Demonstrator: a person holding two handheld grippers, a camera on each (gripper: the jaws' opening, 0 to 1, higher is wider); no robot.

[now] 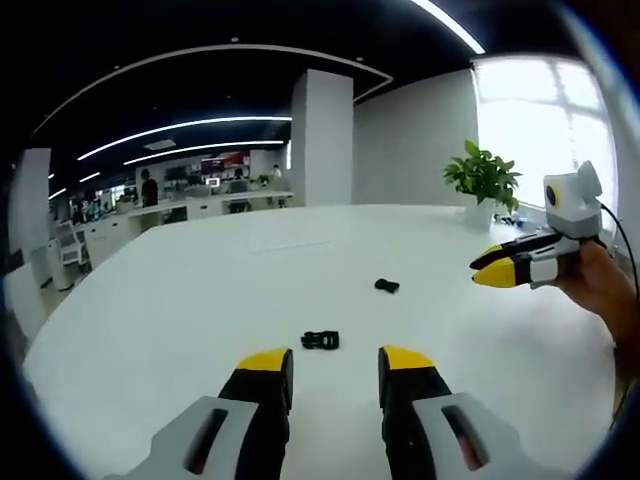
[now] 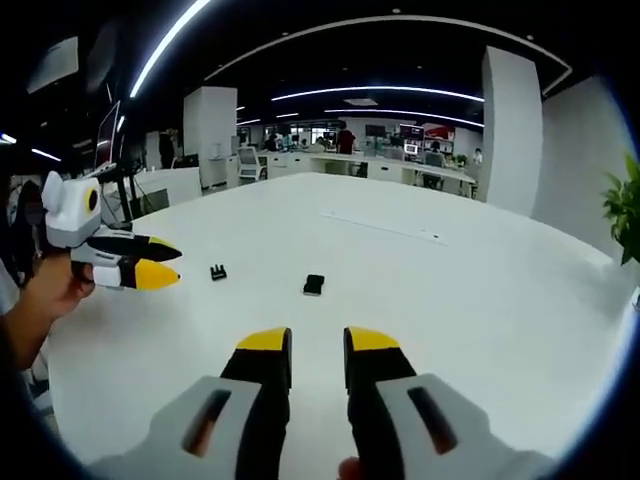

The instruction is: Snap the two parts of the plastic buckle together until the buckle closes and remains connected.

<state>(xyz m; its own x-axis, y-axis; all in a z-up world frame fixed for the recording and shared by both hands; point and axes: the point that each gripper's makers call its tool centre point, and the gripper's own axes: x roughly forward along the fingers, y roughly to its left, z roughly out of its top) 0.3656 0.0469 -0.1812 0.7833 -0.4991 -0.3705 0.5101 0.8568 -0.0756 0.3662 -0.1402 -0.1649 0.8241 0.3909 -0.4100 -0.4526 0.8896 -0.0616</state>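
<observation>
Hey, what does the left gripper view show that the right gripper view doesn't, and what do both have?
Left gripper view alone: a potted plant at the table's far edge, whole and beside a bright window.

Right gripper view alone: a monitor on a stand at the left, past the table.

Both: the white table, the two separate black buckle parts, one nearer the left gripper and one farther off, lying apart, and both grippers open and holding nothing, with the right gripper over the table.

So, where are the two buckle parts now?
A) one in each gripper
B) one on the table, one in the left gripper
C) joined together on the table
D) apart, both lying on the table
D: the two buckle parts lie separately on the white table, with both grippers empty.
</observation>
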